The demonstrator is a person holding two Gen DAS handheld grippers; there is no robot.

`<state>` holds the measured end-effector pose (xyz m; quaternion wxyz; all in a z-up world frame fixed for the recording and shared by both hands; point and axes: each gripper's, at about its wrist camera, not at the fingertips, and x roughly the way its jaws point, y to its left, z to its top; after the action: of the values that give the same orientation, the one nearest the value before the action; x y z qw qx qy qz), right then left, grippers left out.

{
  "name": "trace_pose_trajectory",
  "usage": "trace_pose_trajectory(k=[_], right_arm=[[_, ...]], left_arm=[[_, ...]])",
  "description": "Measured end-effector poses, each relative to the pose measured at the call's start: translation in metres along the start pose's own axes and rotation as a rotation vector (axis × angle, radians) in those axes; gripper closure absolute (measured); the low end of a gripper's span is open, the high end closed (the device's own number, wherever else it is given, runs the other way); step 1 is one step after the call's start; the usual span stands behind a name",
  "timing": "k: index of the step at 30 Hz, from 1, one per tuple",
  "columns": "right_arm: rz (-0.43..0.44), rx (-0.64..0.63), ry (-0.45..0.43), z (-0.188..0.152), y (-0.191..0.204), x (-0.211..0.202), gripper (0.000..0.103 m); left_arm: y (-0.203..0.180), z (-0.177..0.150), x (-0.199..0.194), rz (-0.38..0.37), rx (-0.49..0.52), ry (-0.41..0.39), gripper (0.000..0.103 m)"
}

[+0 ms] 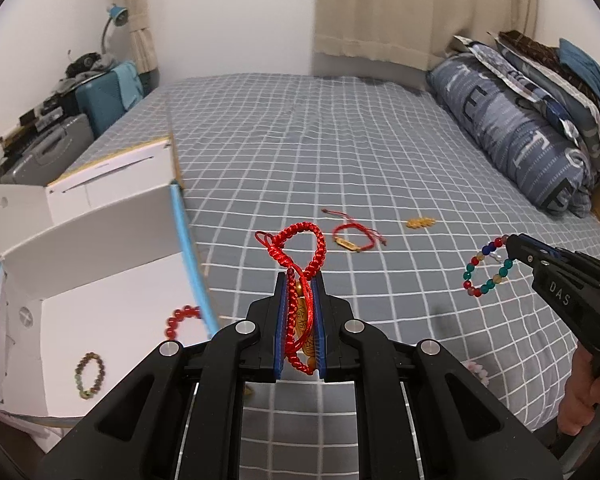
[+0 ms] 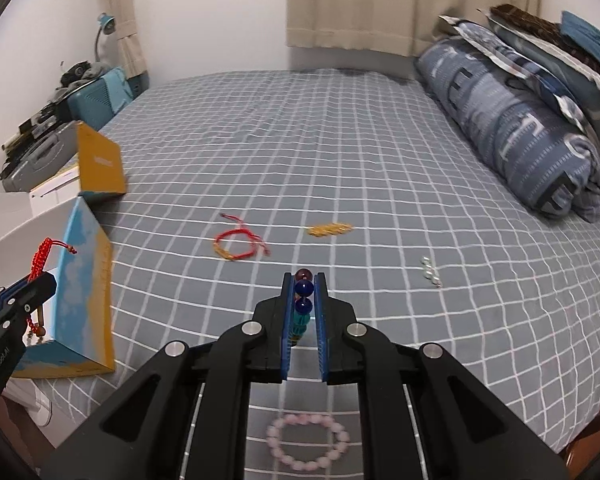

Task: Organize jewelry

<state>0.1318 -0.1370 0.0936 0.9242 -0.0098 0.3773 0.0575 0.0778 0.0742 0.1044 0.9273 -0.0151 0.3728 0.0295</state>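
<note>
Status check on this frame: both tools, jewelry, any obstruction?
Left tool shut on red braided bracelet. Right tool shut on multicolor bead bracelet. White box open, path unobstructed.

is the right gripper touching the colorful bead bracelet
Touching. The right wrist view shows the right gripper clamped on the multicolored bead bracelet, beads pressed between both pads.

Both grippers are black plastic. The left gripper has blue ribbed pads on its two fingers and round silver screws on the linkage arms. The right gripper looks the same — its side carries pale letters "DAS" in the left wrist view.
</note>
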Motion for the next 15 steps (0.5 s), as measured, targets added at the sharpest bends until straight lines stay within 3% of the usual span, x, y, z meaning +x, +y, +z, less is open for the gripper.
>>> trace_pose_trajectory(k=[15], right_arm=[[0.089,-0.088,-0.057,0.019,0.090,-0.011,0.094]], left_arm=[[0.073,-0.006,-0.027,0.114,-0.102,-0.024,0.092]])
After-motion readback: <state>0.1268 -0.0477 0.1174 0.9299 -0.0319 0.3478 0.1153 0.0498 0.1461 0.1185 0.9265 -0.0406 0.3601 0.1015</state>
